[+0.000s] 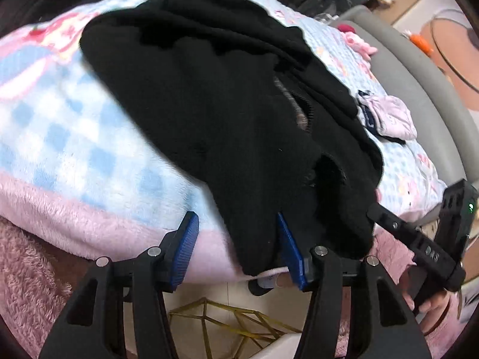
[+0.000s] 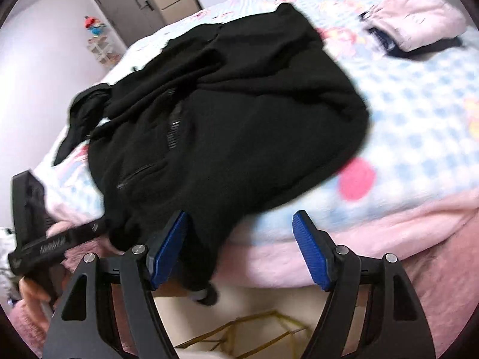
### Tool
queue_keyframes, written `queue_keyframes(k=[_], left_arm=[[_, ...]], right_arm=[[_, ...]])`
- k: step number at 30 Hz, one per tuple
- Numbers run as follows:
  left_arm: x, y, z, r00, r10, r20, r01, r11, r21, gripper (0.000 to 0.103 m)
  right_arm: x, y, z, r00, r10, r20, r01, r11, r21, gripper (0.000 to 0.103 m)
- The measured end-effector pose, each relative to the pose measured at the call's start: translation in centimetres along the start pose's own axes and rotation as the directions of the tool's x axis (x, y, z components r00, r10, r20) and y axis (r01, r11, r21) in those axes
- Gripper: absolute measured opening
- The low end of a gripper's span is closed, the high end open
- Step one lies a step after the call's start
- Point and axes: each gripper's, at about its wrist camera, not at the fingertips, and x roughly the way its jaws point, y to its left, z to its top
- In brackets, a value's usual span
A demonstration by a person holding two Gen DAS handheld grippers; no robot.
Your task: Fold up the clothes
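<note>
A black zip-up fleece jacket (image 1: 209, 104) lies crumpled on the checked blue and pink bed cover (image 1: 60, 125), its hem hanging over the near edge of the bed. In the left wrist view my left gripper (image 1: 238, 252) stands open astride that hem; the cloth touches the right blue pad (image 1: 289, 251) only. In the right wrist view the jacket (image 2: 239, 119) spreads the same way. My right gripper (image 2: 239, 249) is open too, with the hanging hem beside its left pad (image 2: 167, 248). Each view shows the other gripper's black body at the jacket's edge, held by a hand.
A folded pale pink garment (image 1: 386, 116) (image 2: 413, 30) on a navy piece lies farther up the bed. A grey padded bed frame (image 1: 404, 68) runs along the far side. A gold wire basket (image 1: 233, 320) stands on the floor below. A fluffy pink blanket (image 2: 389, 239) drapes the near edge.
</note>
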Motion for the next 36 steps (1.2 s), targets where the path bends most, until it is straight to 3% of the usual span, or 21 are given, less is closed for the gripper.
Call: queue_keyframes(k=[2,4,8,10,13,16,17,18,20,23,24,27,30,31,32,33,34,36], left_arm=[[-1.1,0.3,0.2,0.994,-0.104,0.038,0.105,0.994,-0.036,0.054],[-2.3,1.1,0.6,0.976,-0.198,0.091,0.205,0.975,-0.081,0.055],[-2.0,3.6,1.8,0.945,-0.299,0.130,0.320,0.926,-0.201,0.054],[-2.0,4.1,2.4,0.940,-0.305,0.151,0.333,0.917,-0.220,0.054],[-2.2,3.7,3.1,0.949,-0.278,0.152,0.302,0.937,-0.175,0.054],[-0.9,4.6,2.7,0.962,-0.254,0.099,0.269,0.941,-0.205,0.054],[-0.6,5.1,2.3,0.960,-0.269,0.081,0.281,0.933,-0.226,0.056],[-0.4,5.3,1.9,0.952,-0.298,0.071,0.306,0.920,-0.243,0.056],[-0.2,5.3,1.6,0.922,-0.380,0.068,0.385,0.887,-0.255,0.057],[0.8,5.1,1.4,0.885,-0.462,0.049,0.458,0.852,-0.254,0.060],[1.2,5.1,1.3,0.881,-0.472,0.033,0.464,0.849,-0.253,0.061],[2.3,4.2,0.6,0.901,-0.432,-0.038,0.413,0.882,-0.229,0.062],[1.9,3.4,0.3,0.916,-0.401,-0.024,0.389,0.900,-0.196,0.062],[1.6,3.4,0.4,0.921,-0.391,-0.009,0.382,0.904,-0.193,0.060],[1.0,3.5,0.5,0.926,-0.378,0.013,0.373,0.909,-0.187,0.047],[0.4,3.4,0.5,0.930,-0.366,0.038,0.367,0.915,-0.167,0.040],[-0.1,3.0,0.5,0.934,-0.353,0.060,0.358,0.923,-0.138,0.034],[-1.0,2.2,0.5,0.939,-0.330,0.098,0.338,0.938,-0.080,0.033]], right_arm=[[-0.4,-0.9,0.3,1.000,0.021,0.018,-0.022,0.998,0.053,0.074],[-0.8,-2.0,1.2,0.998,0.043,0.035,-0.046,0.993,0.109,0.074],[0.8,-3.7,2.9,0.982,0.185,-0.027,-0.177,0.967,0.185,0.075],[2.1,-4.1,2.9,0.973,0.224,-0.055,-0.208,0.954,0.214,0.070],[3.0,-4.3,2.8,0.966,0.250,-0.058,-0.230,0.944,0.236,0.059],[2.5,-4.1,2.5,0.984,0.178,-0.017,-0.170,0.961,0.220,0.045],[2.6,-4.1,2.4,0.989,0.145,-0.014,-0.138,0.966,0.218,0.045],[2.7,-4.2,2.2,0.994,0.112,-0.011,-0.107,0.970,0.216,0.045],[2.7,-5.0,1.9,0.985,0.173,-0.002,-0.166,0.947,0.276,0.052],[3.3,-5.3,2.0,0.936,0.353,0.006,-0.334,0.879,0.339,0.058],[3.6,-4.9,2.1,0.934,0.357,-0.003,-0.336,0.883,0.327,0.058],[4.3,-3.6,2.0,0.935,0.352,-0.049,-0.327,0.906,0.270,0.058],[4.9,-3.0,1.8,0.930,0.361,-0.066,-0.335,0.908,0.253,0.059],[4.9,-2.8,1.7,0.931,0.359,-0.064,-0.334,0.909,0.249,0.059],[4.9,-2.6,1.7,0.932,0.358,-0.061,-0.333,0.911,0.244,0.059],[4.8,-2.5,1.7,0.936,0.349,-0.051,-0.326,0.912,0.251,0.054],[4.3,-2.4,1.7,0.938,0.346,-0.022,-0.328,0.905,0.270,0.041],[3.1,-1.6,2.0,0.943,0.333,0.024,-0.328,0.911,0.252,0.037]])
